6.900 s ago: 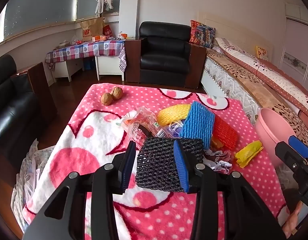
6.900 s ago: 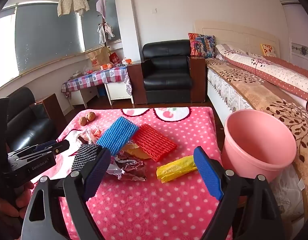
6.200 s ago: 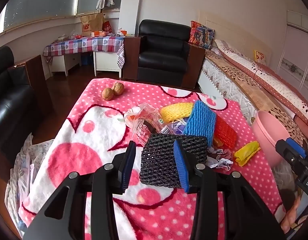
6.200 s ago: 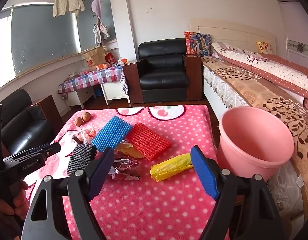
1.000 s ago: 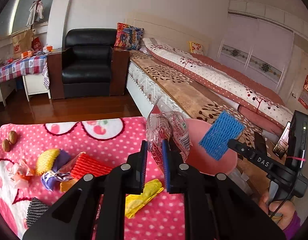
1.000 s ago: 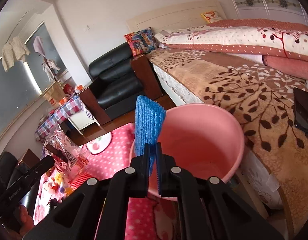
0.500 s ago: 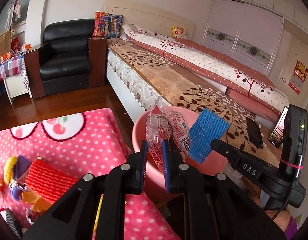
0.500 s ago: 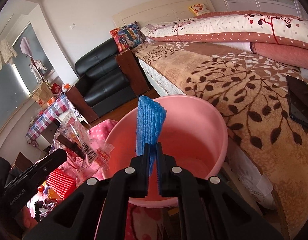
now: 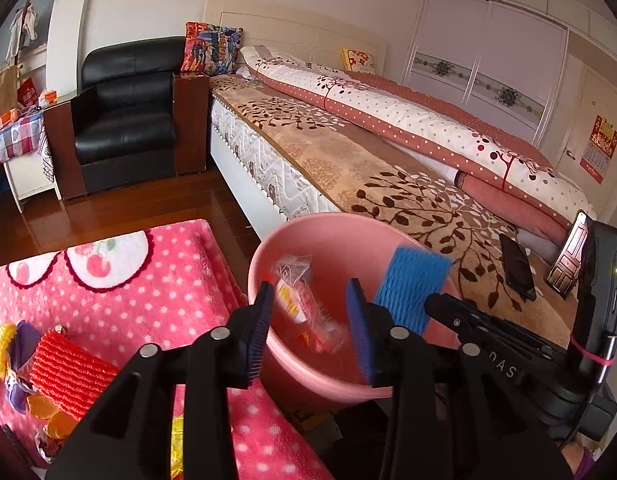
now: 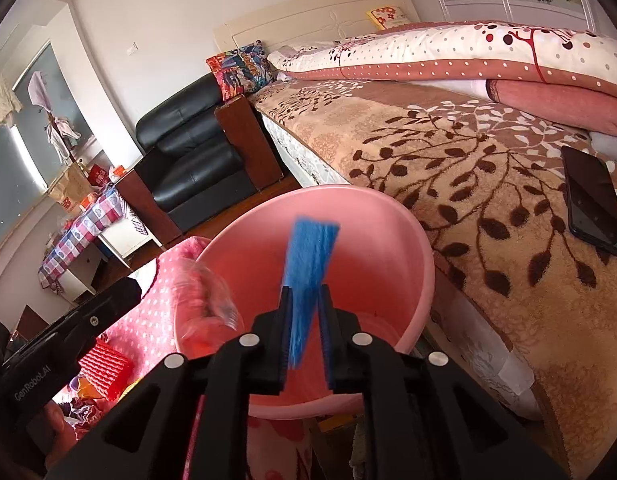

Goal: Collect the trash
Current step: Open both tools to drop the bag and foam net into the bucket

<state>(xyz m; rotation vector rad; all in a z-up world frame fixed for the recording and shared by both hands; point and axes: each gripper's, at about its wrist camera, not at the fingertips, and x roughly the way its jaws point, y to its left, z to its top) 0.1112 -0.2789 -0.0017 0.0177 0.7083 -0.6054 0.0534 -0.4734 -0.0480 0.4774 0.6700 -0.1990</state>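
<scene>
A pink bucket [image 9: 308, 228] stands between the pink blanket and the bed; it also shows in the right wrist view [image 10: 412, 232]. My left gripper [image 9: 312, 328] is open over its rim. A clear plastic snack wrapper [image 9: 304, 308] is loose between the fingers, falling into the bucket, and appears blurred in the right wrist view [image 10: 208, 300]. My right gripper [image 10: 304, 328] holds a blue foam net sleeve [image 10: 308, 268] over the bucket, its jaws slightly parted and the sleeve blurred. The sleeve also shows in the left wrist view [image 9: 412, 288].
On the pink polka-dot blanket [image 9: 148, 292] lie a red foam net [image 9: 68, 372], a yellow net [image 9: 2, 344] and other scraps. A bed [image 9: 388, 160] with a black phone [image 10: 592, 204] lies right of the bucket. A black armchair [image 9: 128, 108] stands behind.
My left gripper has opened and let go of the clear wrapper, which drops into the bucket. My right gripper's jaws have loosened around the blue sleeve over the bucket.
</scene>
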